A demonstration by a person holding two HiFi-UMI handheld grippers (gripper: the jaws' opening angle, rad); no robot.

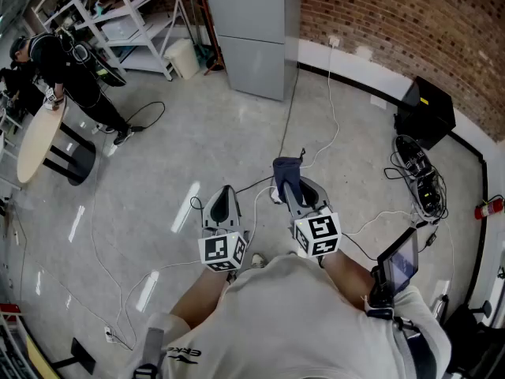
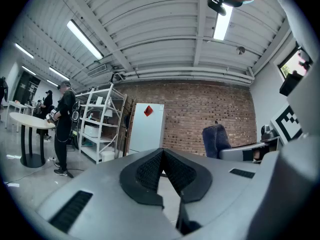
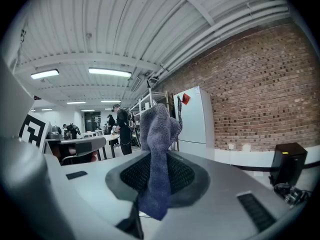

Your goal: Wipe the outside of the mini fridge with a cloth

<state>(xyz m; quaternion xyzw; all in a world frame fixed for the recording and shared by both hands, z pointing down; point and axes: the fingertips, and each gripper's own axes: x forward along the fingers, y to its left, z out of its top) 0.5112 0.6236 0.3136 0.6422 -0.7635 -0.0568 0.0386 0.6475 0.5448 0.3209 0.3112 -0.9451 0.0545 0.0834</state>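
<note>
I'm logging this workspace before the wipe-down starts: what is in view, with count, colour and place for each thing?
fridge: one, white with a red sticker, ahead against the brick wall
cloth: one, blue-grey, sticking up from the right gripper
shelving rack: one, white, left of the fridge
round table: one, beige top, far left
black box: one, by the wall at right
cables: several, white and black, on the grey floor
bystander: one, dressed in black, beside the table
left gripper: grey, jaws together, nothing between them
right gripper: grey, jaws shut on the cloth
</note>
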